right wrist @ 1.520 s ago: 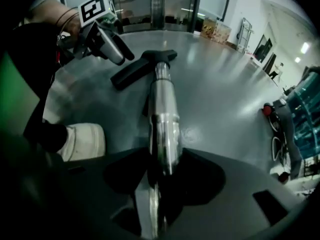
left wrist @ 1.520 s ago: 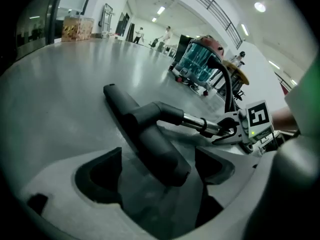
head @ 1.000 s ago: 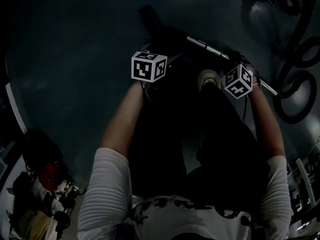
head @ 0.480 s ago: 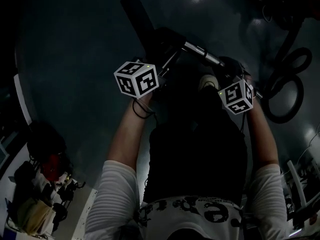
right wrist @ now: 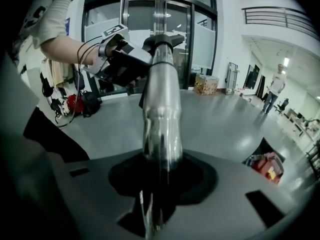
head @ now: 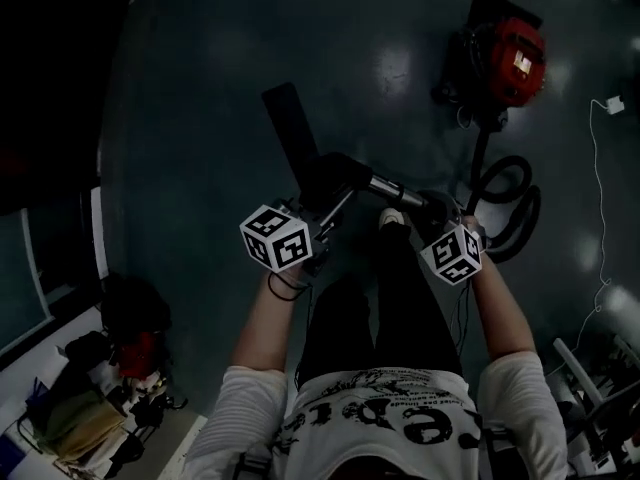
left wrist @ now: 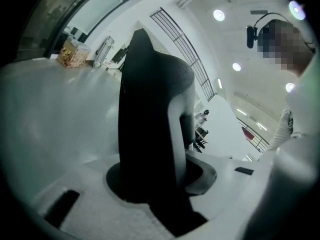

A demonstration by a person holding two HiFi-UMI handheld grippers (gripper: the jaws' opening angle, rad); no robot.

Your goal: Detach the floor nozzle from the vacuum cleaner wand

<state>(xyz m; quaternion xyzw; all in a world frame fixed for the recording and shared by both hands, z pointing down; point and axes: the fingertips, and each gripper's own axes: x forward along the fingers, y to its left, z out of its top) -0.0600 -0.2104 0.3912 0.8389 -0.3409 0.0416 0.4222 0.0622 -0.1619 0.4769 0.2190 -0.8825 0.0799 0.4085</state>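
Observation:
The black floor nozzle [head: 292, 138] hangs off the floor on the end of the chrome wand [head: 392, 185]. My left gripper [head: 326, 200] is shut on the nozzle's black neck [left wrist: 150, 124]; its jaws have just been closing round it. My right gripper [head: 433, 211] is shut on the wand [right wrist: 162, 119], further down the tube. In the right gripper view the wand runs away from me to the left gripper [right wrist: 120, 59] at the joint [right wrist: 163, 40]. Nozzle and wand look joined.
A red vacuum cleaner [head: 512, 60] stands on the dark floor at the upper right, its black hose [head: 505, 203] looping toward the wand. A white cable [head: 598, 198] trails at the right. Bags and clutter [head: 110, 368] lie at the lower left. A person [right wrist: 276, 86] stands far off.
Both grippers have risen from near the floor, carrying wand and nozzle up with them. The head view has pulled back, and the red vacuum cleaner has come into sight.

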